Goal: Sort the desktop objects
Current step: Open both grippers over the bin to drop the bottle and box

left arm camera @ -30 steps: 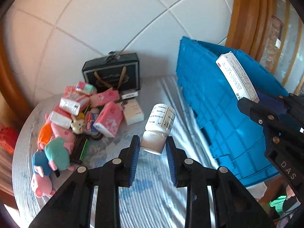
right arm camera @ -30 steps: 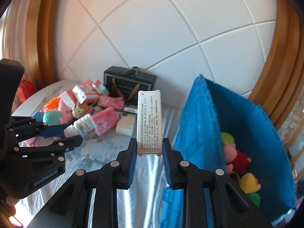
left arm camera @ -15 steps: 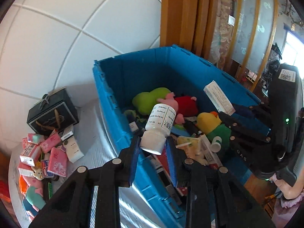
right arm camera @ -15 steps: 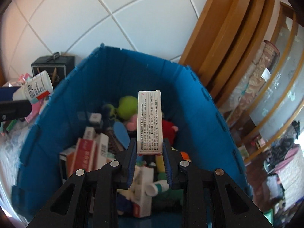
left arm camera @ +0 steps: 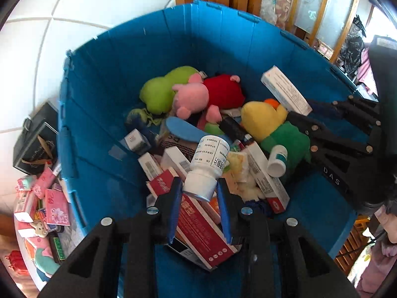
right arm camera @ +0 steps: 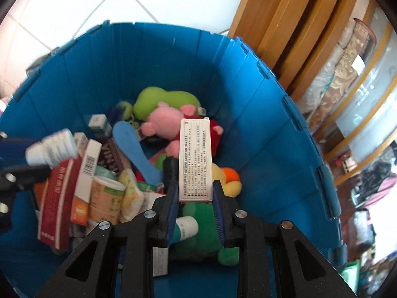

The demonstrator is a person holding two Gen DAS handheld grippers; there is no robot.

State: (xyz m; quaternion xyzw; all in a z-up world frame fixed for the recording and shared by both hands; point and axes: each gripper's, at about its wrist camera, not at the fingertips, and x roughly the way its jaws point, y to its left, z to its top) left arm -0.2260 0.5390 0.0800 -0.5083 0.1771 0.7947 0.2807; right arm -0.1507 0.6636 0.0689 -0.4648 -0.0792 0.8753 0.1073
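My left gripper [left arm camera: 200,193] is shut on the cap end of a white pill bottle [left arm camera: 208,164], held above the inside of the blue crate [left arm camera: 148,57]. My right gripper [right arm camera: 194,200] is shut on a long white medicine box [right arm camera: 195,160] that stands upright over the same blue crate [right arm camera: 260,129]. In the left wrist view the right gripper and its medicine box [left arm camera: 285,90] come in from the right. In the right wrist view the pill bottle [right arm camera: 53,147] shows blurred at the left edge. The crate holds plush toys, cartons and bottles.
Left of the crate, pink tissue packs [left arm camera: 55,207], small plush toys and a black gift box [left arm camera: 34,146] lie on the table. A wooden frame [right arm camera: 280,24] and glass cabinet stand behind the crate. A person's sleeve [left arm camera: 379,260] is at the lower right.
Both grippers have swung from over the table to above the open crate, each still holding its item. The table pile has slid to the left edge of the left wrist view.
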